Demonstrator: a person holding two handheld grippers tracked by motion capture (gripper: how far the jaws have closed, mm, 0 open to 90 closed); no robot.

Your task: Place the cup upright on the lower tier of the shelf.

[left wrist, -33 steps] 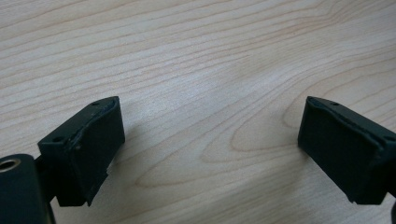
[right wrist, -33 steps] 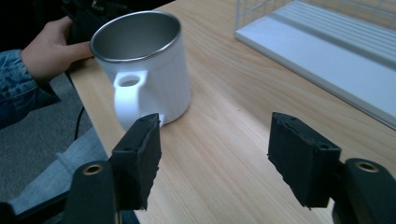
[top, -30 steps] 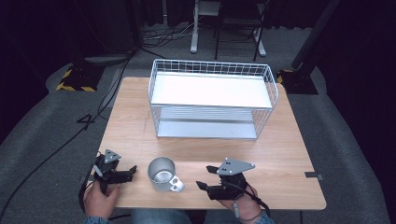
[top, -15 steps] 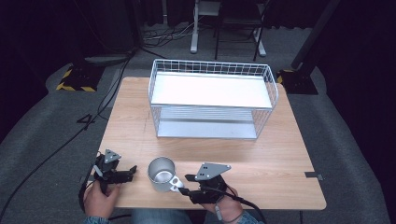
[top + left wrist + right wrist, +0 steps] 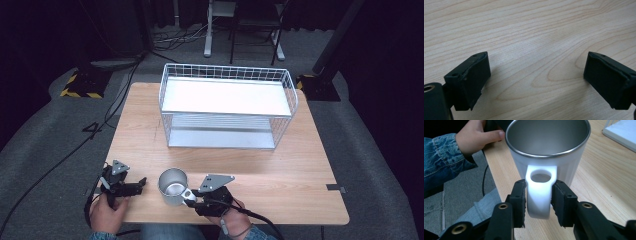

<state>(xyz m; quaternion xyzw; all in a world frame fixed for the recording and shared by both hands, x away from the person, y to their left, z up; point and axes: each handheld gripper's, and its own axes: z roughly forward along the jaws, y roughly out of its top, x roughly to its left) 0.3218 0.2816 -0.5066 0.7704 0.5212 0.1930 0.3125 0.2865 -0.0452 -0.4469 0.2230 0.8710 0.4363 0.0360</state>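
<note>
Resting at about eight o'clock on the table (image 5: 300,160), my left gripper (image 5: 131,186) sits with its jaws spread wide over bare wood and nothing between them, just where it was a second ago. What has changed lies to its right: my right gripper (image 5: 192,200) has slid leftward from about five o'clock to the mug (image 5: 173,186) near six o'clock, and its pads (image 5: 520,200) now sit against both sides of the mug's handle (image 5: 539,192), narrowed onto it. I judge this means the grasp is made or nearly so, and lifting the mug comes next, perhaps toward the wire basket (image 5: 227,107) standing well apart at twelve o'clock. The mug stands upright on the wood near the table's front edge, empty, with a white outer wall, a dull steel lining and rim, and a flat white handle with a round hole facing my right gripper.
</note>
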